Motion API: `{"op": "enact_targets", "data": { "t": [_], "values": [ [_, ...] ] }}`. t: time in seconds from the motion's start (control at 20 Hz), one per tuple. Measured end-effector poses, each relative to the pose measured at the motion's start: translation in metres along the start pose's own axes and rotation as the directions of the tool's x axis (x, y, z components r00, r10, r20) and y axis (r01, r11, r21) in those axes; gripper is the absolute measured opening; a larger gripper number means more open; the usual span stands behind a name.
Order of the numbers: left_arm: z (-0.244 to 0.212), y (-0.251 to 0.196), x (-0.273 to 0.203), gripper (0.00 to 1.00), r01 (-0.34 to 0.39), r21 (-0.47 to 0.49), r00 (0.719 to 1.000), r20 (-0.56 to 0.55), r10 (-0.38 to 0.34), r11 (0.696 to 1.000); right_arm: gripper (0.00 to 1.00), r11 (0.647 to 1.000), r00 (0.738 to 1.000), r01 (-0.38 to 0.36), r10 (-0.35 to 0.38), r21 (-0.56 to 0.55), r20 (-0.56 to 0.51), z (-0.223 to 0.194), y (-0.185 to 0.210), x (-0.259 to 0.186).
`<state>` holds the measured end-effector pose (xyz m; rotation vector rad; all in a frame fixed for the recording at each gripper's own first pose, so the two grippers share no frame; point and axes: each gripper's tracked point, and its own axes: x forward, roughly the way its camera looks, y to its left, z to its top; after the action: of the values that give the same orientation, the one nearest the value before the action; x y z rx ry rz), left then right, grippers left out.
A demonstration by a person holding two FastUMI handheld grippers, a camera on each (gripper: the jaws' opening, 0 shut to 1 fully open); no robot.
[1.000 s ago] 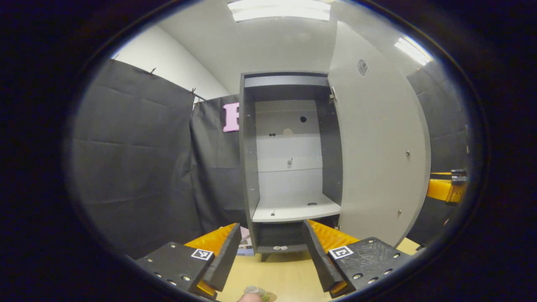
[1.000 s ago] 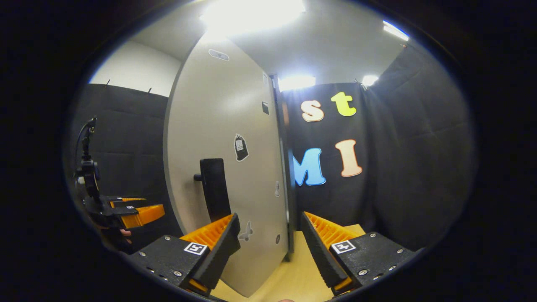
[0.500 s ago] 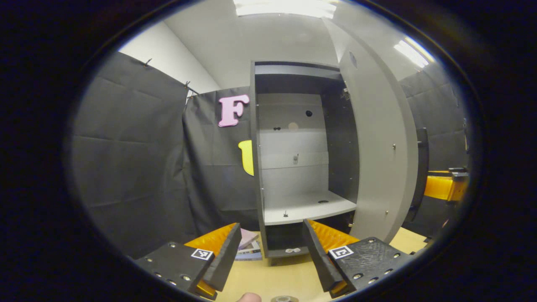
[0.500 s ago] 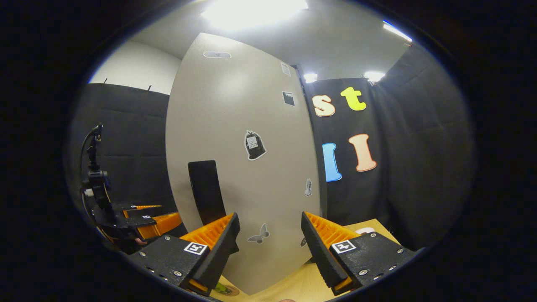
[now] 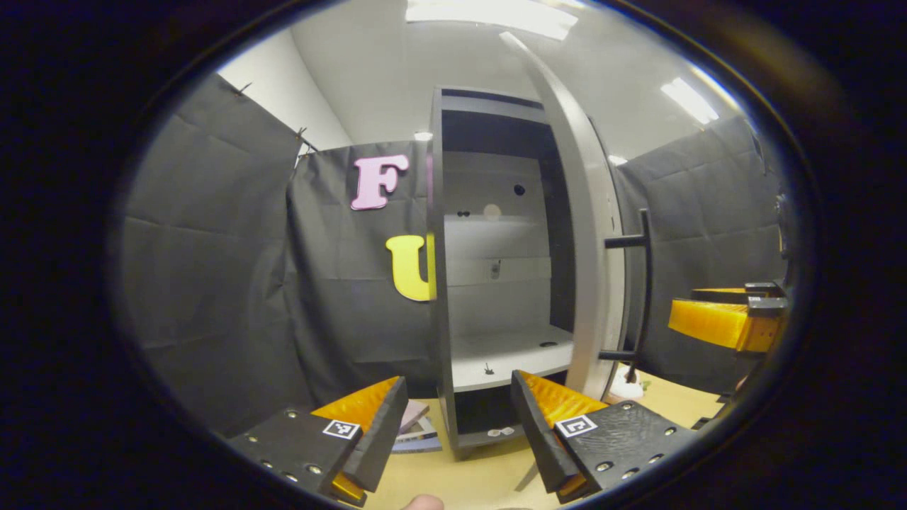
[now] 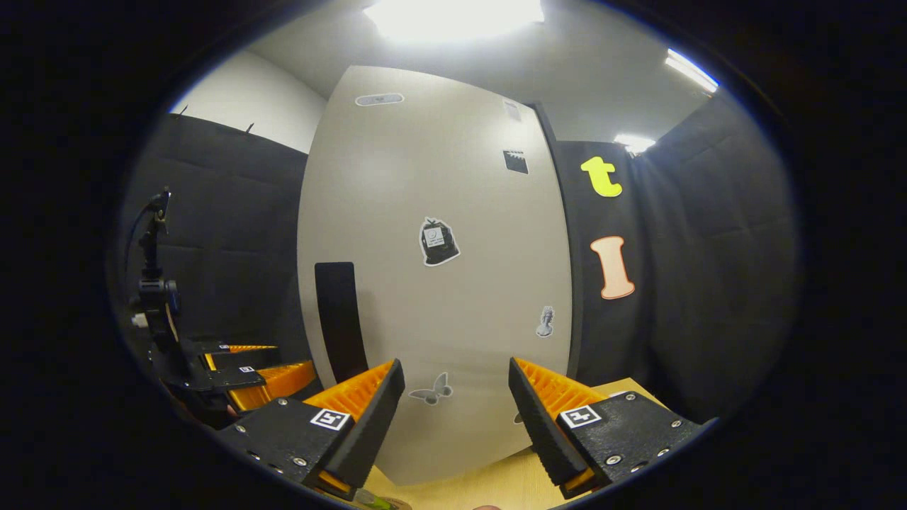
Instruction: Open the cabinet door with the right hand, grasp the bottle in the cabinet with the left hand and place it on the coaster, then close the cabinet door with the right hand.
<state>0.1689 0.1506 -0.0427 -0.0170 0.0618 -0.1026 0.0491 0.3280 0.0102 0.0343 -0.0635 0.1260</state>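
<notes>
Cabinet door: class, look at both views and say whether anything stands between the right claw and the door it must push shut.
Nothing visible does. The right claw is open and faces the door directly, with its handle on the left.

Cabinet (image 5: 496, 283) on the table (image 5: 489, 474), door (image 5: 588, 234) edge-on at its right, handle (image 5: 643, 283) on the door's outer face.

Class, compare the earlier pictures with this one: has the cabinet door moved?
Yes. The cabinet door has swung toward closing, now covering more of the cabinet's opening; its handle now shows.
</notes>
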Motion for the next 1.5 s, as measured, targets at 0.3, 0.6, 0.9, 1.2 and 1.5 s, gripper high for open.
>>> {"op": "enact_targets", "data": {
  "t": [0.3, 0.6, 0.9, 1.2, 1.5],
  "values": [
    [0.008, 0.007, 0.0, 0.8, -0.093, -0.056, 0.996, 0.011, 0.094, 0.994, 0.92, 0.997, 0.998, 0.062, -0.062, -0.044, -0.003, -0.001, -0.012, 0.026],
    [0.035, -0.018, -0.001, 0.89, -0.084, -0.013, 0.996, 0.036, 0.084, 0.996, 0.92, 0.995, 0.996, 0.09, -0.09, -0.054, -0.002, 0.005, -0.03, 0.045],
    [0.041, -0.05, 0.014, 0.89, -0.07, -0.023, 0.996, 0.054, 0.071, 0.997, 0.92, 0.993, 0.995, 0.101, -0.101, -0.057, -0.006, 0.006, -0.038, 0.053],
    [0.055, -0.086, 0.024, 0.89, -0.049, 0.005, 0.994, 0.101, 0.049, 0.999, 0.92, 0.992, 0.992, 0.115, -0.117, -0.058, -0.037, -0.001, -0.047, 0.06],
    [0.034, -0.098, 0.045, 0.89, -0.063, -0.047, 0.997, 0.034, 0.065, 0.997, 0.92, 0.989, 0.988, 0.135, -0.138, -0.053, -0.069, -0.014, -0.053, 0.06]
  ]
}}
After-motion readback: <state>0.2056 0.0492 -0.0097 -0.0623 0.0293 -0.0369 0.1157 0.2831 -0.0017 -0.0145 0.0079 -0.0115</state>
